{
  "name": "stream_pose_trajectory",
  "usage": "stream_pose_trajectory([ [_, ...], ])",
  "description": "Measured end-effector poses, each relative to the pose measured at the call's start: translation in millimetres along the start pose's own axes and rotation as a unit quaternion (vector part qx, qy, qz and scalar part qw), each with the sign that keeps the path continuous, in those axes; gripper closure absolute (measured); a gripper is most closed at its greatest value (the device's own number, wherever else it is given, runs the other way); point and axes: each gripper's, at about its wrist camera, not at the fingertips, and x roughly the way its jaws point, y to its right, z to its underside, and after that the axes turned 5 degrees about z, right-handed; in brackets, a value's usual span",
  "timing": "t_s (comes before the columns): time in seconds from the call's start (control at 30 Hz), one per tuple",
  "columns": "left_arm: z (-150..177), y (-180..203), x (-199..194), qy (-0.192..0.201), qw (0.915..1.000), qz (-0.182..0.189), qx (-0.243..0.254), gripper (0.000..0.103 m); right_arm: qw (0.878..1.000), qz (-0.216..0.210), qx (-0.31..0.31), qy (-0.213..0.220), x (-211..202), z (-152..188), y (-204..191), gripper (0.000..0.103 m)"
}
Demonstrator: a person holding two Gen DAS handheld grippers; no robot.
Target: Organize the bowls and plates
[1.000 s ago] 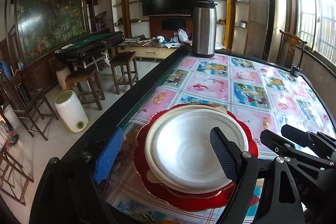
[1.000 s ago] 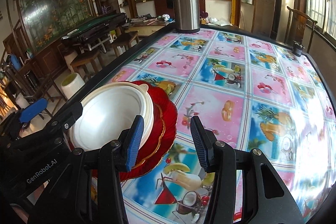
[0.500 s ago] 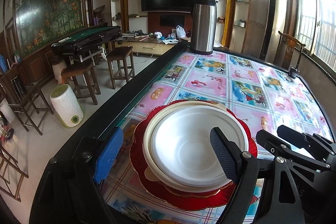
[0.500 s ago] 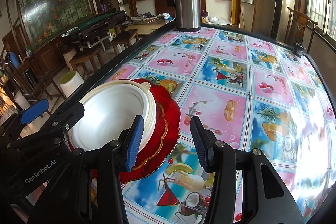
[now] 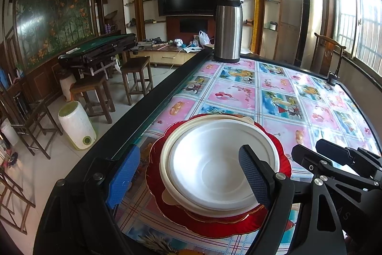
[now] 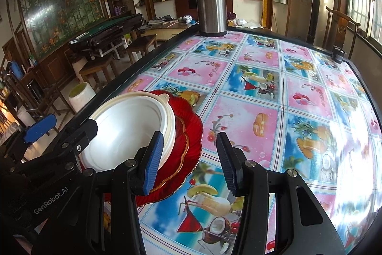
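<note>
- The table (image 6: 274, 111), covered by a fruit-print cloth, carries all task items near its left edge.
- A steel thermos (image 5: 228, 28) stands at the far end.
- The red plate (image 5: 214, 226) lies flat, bearing the stack.
- White bowls (image 5: 214, 166) sit nested on the plate.
- The left gripper (image 5: 188, 176) has jaws wide apart, straddling the bowls without contact.
- The right gripper (image 6: 191, 159) has jaws partly spread, gripping nothing, beside the plate's rim.

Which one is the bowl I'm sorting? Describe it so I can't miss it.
On the fruit-print table, near its left edge, sits a stack of dishes. The white bowl is on top, deep and plain, nested over a cream dish and the scalloped red plate with gold trim.
</note>
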Motion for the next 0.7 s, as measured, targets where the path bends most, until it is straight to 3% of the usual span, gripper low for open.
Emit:
stream_pose_trajectory([
  [0.7, 1.9, -1.0, 0.3, -0.004, 1.0, 0.001, 0.0, 0.018, 1.0, 0.001, 0.003, -0.01, 0.8, 2.5, 4.3, 0.057],
])
